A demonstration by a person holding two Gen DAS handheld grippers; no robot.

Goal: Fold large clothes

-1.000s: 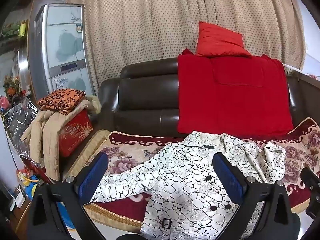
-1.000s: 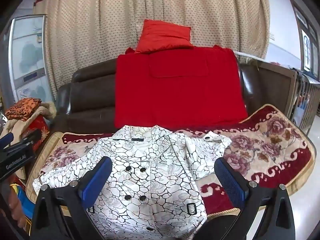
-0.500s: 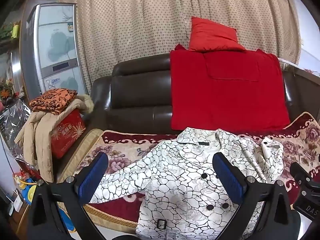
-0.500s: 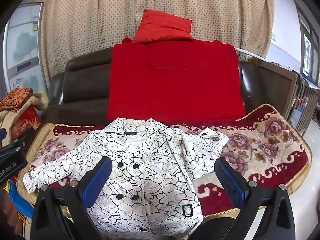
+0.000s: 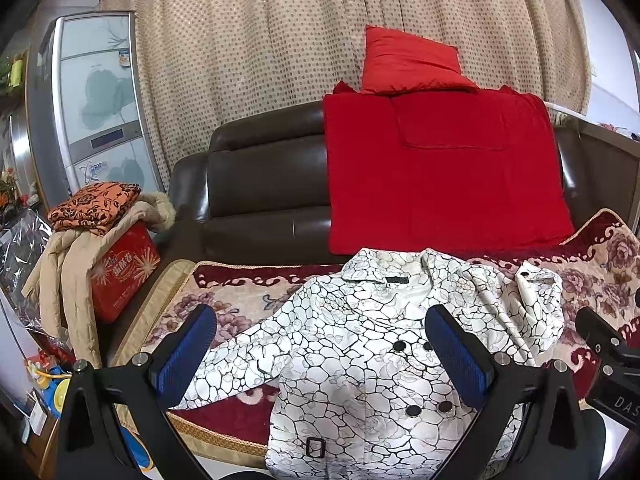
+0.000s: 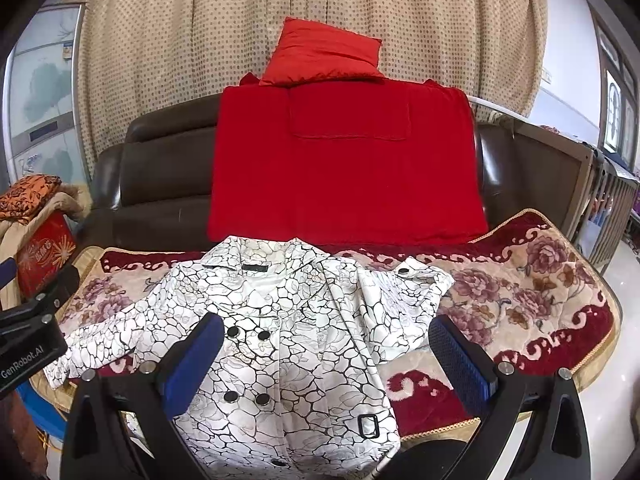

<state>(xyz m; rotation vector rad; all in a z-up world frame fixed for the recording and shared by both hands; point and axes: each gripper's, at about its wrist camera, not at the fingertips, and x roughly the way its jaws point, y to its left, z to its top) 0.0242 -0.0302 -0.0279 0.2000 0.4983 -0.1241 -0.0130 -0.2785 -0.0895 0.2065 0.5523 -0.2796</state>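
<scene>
With both the left claw (image 5: 320, 354) and right claw (image 6: 326, 362) wide and empty above the coat (image 6: 288, 344), we judge each should pinch one sleeve (image 5: 236, 354) cuff cleanly, single layer only.

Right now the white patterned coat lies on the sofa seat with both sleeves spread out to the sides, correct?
Not quite. The coat lies on the sofa seat, but only one sleeve is spread out; the other sleeve is folded in beside the body, as the right wrist view shows.
</scene>
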